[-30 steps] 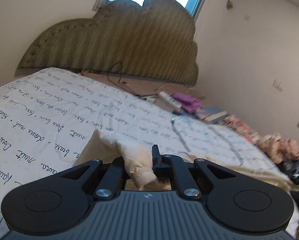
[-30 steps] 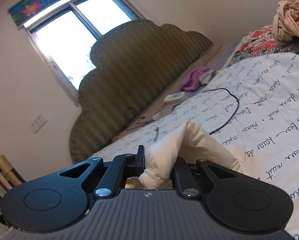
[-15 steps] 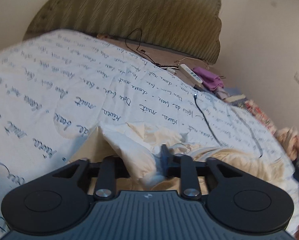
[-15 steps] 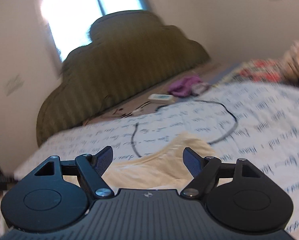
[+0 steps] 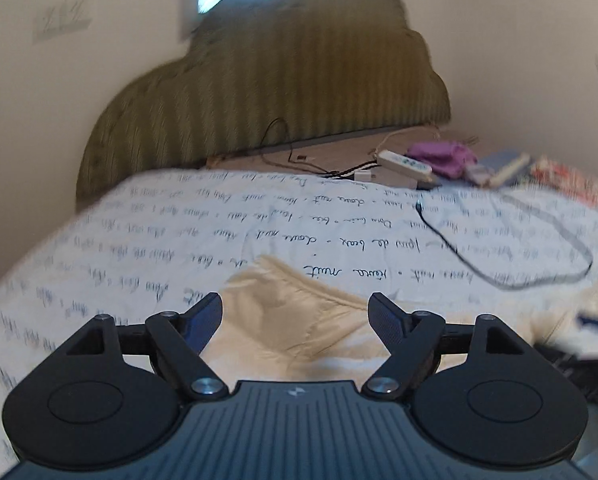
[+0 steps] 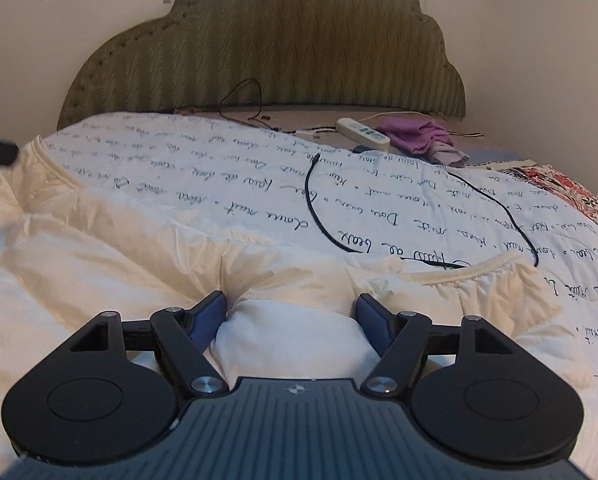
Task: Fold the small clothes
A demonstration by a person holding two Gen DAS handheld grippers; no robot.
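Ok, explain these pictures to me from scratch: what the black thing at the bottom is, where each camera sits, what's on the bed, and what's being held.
No robot here: a person holds a two-finger tool in each hand, and each tool carries a wide-angle camera looking forward along its fingers. The black shape at the bottom of each picture is that tool.

One picture is from the left tool, the other from the right tool. Both look across a bed toward a green headboard.

On the quilt, printed with handwriting, lie a cream garment, a black cable, a white power strip and a purple cloth.

Nothing is held. Both tools have just been opening and now stand open, with the garment lying loose between the fingers.
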